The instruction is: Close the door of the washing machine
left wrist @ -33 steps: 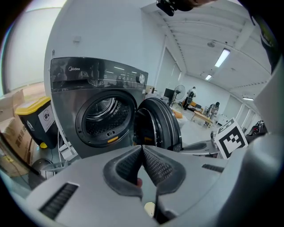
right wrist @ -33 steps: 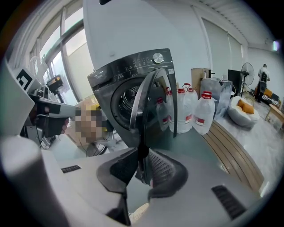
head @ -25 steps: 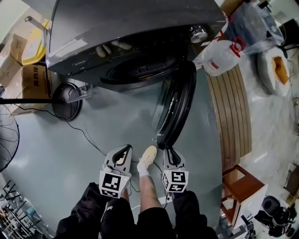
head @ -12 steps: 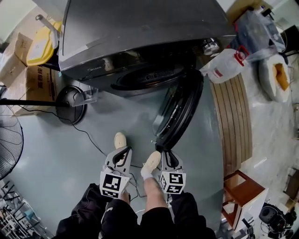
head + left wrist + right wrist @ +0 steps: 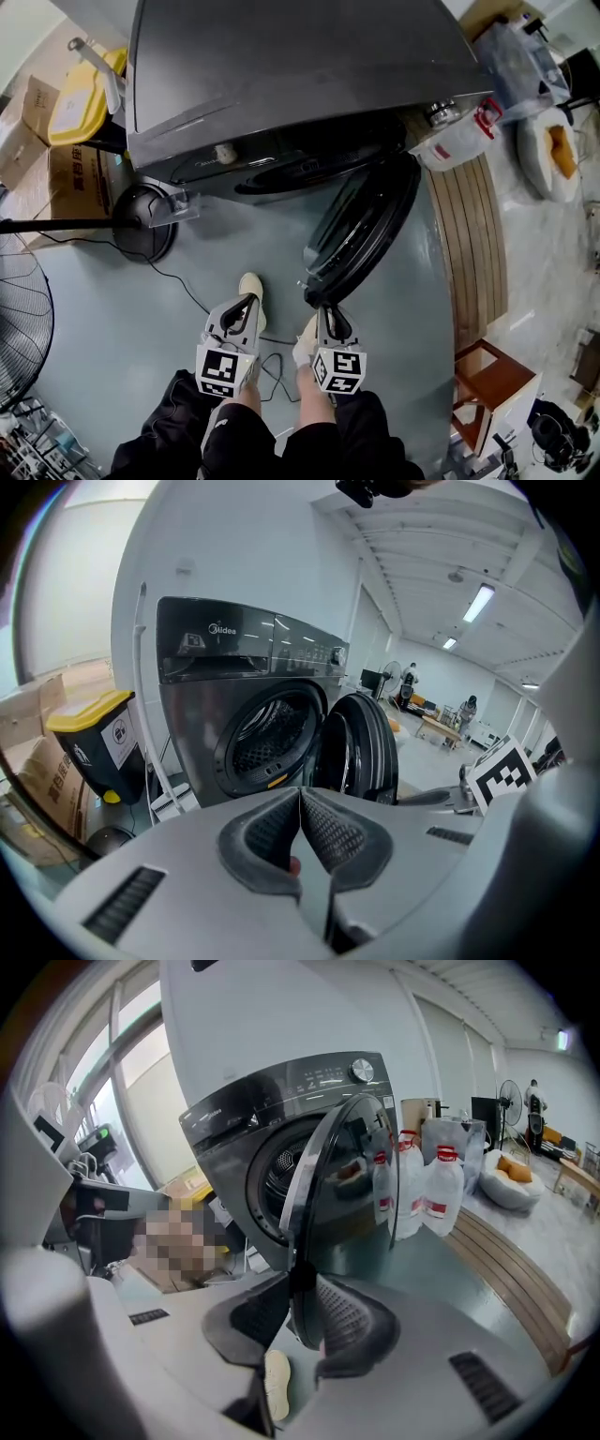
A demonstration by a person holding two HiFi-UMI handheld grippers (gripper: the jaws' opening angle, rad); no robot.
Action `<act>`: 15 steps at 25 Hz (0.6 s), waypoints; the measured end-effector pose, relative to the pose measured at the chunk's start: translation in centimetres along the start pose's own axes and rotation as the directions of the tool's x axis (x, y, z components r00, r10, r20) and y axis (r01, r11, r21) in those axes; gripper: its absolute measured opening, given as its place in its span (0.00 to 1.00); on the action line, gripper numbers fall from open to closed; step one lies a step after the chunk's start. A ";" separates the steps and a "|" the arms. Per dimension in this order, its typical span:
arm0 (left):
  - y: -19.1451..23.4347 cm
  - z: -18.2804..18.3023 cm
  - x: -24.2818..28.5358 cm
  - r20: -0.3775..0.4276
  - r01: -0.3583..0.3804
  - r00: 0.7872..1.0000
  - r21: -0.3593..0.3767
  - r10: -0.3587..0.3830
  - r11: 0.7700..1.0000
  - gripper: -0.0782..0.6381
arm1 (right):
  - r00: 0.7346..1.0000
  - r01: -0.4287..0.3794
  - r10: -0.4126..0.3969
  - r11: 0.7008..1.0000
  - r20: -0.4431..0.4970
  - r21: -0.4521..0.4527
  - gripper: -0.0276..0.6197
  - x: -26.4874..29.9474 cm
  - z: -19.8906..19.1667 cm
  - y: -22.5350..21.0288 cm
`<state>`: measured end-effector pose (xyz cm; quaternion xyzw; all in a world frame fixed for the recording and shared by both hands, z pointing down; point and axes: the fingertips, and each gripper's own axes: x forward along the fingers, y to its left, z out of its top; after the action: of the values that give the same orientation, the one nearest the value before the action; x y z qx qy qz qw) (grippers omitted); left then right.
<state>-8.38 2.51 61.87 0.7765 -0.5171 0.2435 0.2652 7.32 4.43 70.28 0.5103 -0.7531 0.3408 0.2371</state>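
Grey-green floor (image 5: 262,225) spreads beneath washing machine (image 5: 300,66), door (image 5: 366,230) open.

The washing machine (image 5: 281,66) is dark graphite grey with a glossy black control band. Its drum (image 5: 258,742) is silvery metal speckled with small holes. The door (image 5: 366,230) is glossy black with a bright chrome edge. The floor (image 5: 112,319) is pale blue-grey, crossed by a thin black cable (image 5: 178,281).

The bin (image 5: 84,89) has a yellow lid over a black body, and the cardboard boxes (image 5: 66,173) are brown with dark print. The fan base (image 5: 141,220) is black. The plastic jugs (image 5: 441,1199) are translucent white with red caps and red labels. The slatted bench (image 5: 469,244) is light brown wood, striped by dark gaps. The shoes (image 5: 251,286) are cream, the trousers (image 5: 234,441) black and the stool (image 5: 487,375) reddish-brown. The beanbag (image 5: 553,150) is white with an orange patch.
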 end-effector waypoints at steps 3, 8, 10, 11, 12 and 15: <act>1.2 -0.2 0.1 -0.005 0.009 1.000 0.003 -0.009 1.000 0.14 | 1.000 -0.010 0.010 1.000 0.002 0.006 0.20 1.2 0.4 1.3; 3.6 -0.2 0.0 -0.005 -0.003 1.000 -0.021 0.003 1.000 0.14 | 1.000 -0.030 0.030 0.999 -0.005 0.020 0.21 2.9 1.3 3.5; 4.5 0.0 -0.2 -0.005 -0.008 1.000 -0.027 0.008 1.000 0.14 | 0.999 -0.037 0.038 0.999 -0.006 0.026 0.21 3.6 1.8 4.4; 4.9 0.0 -0.2 -0.006 -0.011 1.000 -0.028 0.011 1.000 0.14 | 0.999 -0.041 0.041 0.999 -0.006 0.026 0.21 4.0 2.0 4.9; 5.5 -0.1 -0.3 -0.008 -0.014 1.000 -0.027 0.014 1.000 0.14 | 0.999 -0.045 0.045 0.999 -0.006 0.027 0.21 4.4 2.2 5.4; 7.0 -0.3 -0.3 -0.014 -0.023 1.000 -0.026 0.022 0.999 0.14 | 0.998 -0.061 0.061 0.998 -0.005 0.032 0.21 5.7 2.9 7.0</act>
<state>-15.06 0.67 63.02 0.7655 -0.5271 0.2448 0.2760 -1.26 0.54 70.50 0.4897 -0.7622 0.3614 0.2208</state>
